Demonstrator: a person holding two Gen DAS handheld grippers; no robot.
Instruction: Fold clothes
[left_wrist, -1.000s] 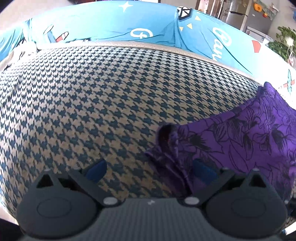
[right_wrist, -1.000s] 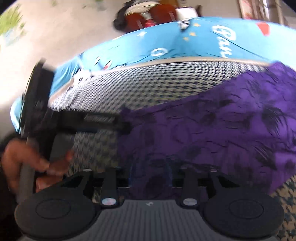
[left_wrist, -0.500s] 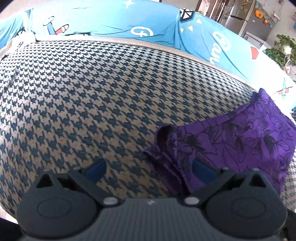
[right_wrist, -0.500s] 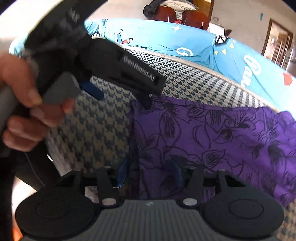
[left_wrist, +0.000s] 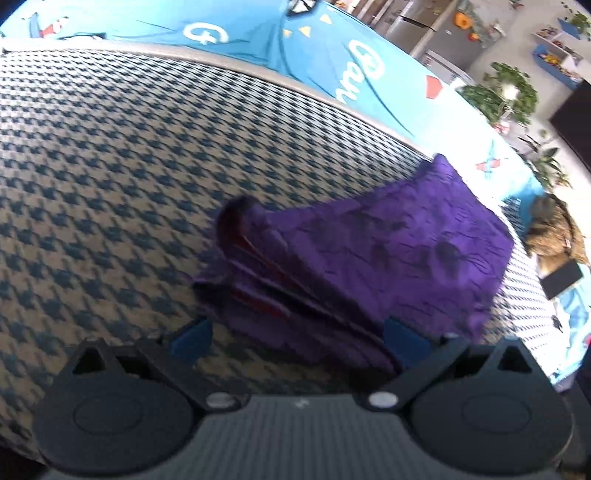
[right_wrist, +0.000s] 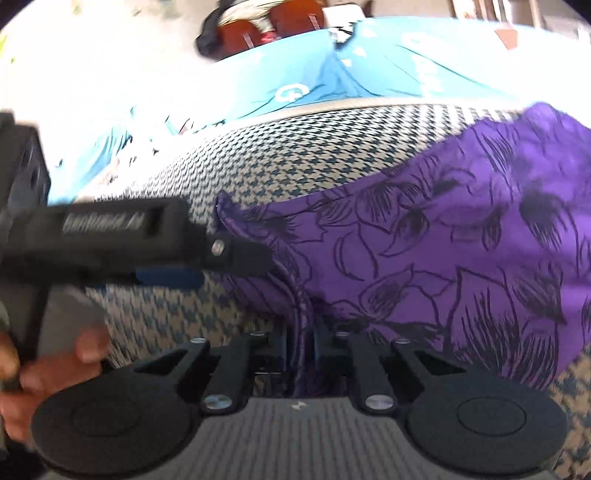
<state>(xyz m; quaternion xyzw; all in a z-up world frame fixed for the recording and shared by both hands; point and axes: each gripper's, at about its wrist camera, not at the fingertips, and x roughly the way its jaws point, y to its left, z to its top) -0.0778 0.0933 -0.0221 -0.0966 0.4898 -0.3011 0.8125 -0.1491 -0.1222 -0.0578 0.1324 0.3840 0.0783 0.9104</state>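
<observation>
R gripper (right_wrist: 300, 345) has just pinched shut on near-left hem of purple garment (right_wrist: 461, 236) — cloth runs away to its right on houndstooth surface (left_wrist: 110, 166), L gripper (left_wrist: 295, 334) open w/ bunched corner between fingers.

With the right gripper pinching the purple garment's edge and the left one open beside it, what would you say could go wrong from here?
1. The right gripper has just been closing, now on only a thin bunched edge of the purple garment; a pull may slip it free.
2. The left gripper is open with pleats between its fingers; closing now may catch several layers and spoil the fold.
3. The two grippers sit close together, so they may bump.
</observation>
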